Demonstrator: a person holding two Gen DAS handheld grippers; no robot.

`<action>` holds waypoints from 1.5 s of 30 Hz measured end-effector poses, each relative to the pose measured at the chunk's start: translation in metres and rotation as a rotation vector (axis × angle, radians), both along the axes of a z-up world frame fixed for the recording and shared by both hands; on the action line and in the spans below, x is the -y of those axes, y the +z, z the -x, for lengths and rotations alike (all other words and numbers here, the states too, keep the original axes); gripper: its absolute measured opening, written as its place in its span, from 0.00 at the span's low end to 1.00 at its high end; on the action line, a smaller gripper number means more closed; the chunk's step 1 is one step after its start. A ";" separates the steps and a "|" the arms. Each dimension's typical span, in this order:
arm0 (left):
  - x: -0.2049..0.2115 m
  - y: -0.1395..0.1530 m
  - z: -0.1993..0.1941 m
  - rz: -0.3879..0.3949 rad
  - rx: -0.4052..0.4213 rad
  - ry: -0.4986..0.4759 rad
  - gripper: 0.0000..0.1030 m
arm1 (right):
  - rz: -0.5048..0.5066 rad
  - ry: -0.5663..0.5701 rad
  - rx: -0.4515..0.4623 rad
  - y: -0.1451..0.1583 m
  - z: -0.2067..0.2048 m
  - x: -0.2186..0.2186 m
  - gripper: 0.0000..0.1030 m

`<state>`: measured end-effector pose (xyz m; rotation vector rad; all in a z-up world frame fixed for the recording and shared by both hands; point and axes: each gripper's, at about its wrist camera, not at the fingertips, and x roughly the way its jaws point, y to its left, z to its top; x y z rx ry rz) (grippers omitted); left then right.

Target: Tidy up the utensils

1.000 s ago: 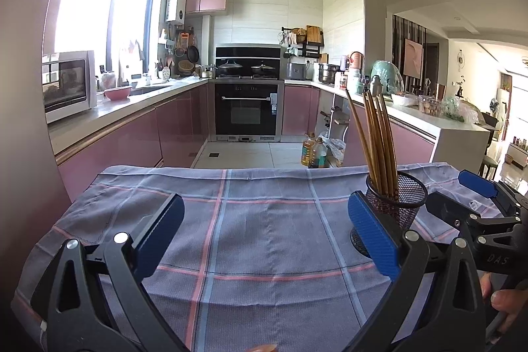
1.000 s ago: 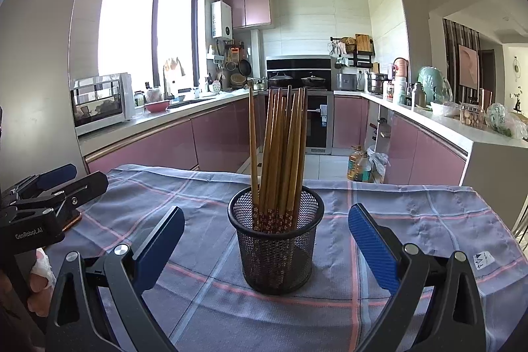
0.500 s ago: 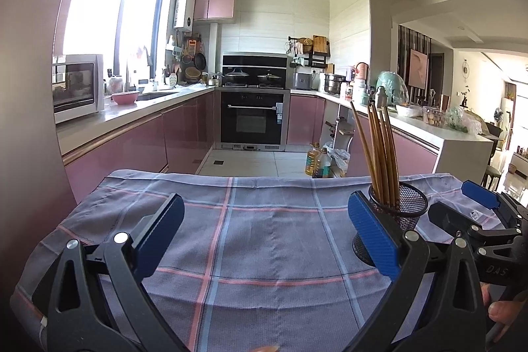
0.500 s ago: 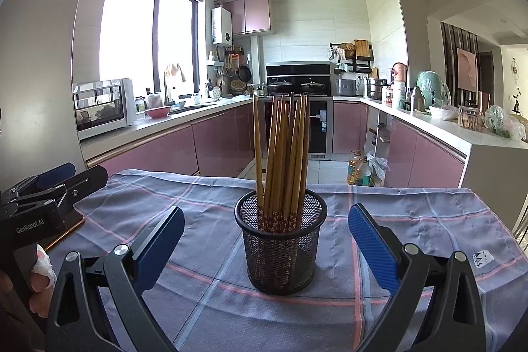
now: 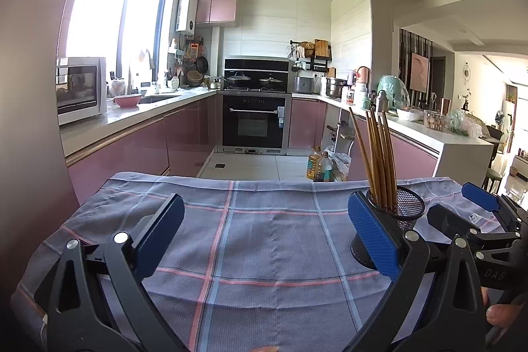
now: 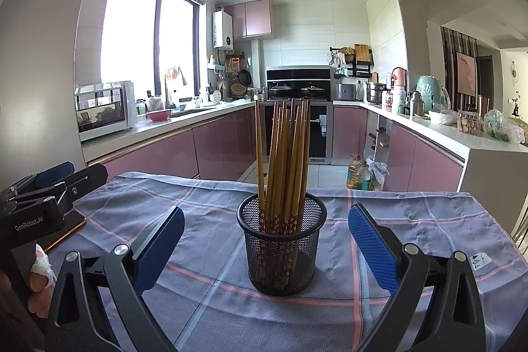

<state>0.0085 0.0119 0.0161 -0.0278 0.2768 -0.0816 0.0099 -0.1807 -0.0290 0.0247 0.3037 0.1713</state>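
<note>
Both grippers are hanging wide open, holding nothing. Right gripper [image 6: 265,240] is framing the mesh cup [image 6: 281,248] of chopsticks [image 6: 283,160] standing on the checked cloth [image 6: 412,220], untouched. Left gripper [image 5: 264,236] is facing bare cloth.

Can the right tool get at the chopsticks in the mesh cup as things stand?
Probably yes: the right tool is open, the mesh cup stands straight ahead, and the chopsticks stick up unobstructed.
</note>
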 end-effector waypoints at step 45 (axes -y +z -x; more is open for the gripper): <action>0.004 0.000 0.004 -0.004 0.008 -0.008 0.95 | -0.012 0.002 0.007 0.002 0.002 0.000 0.93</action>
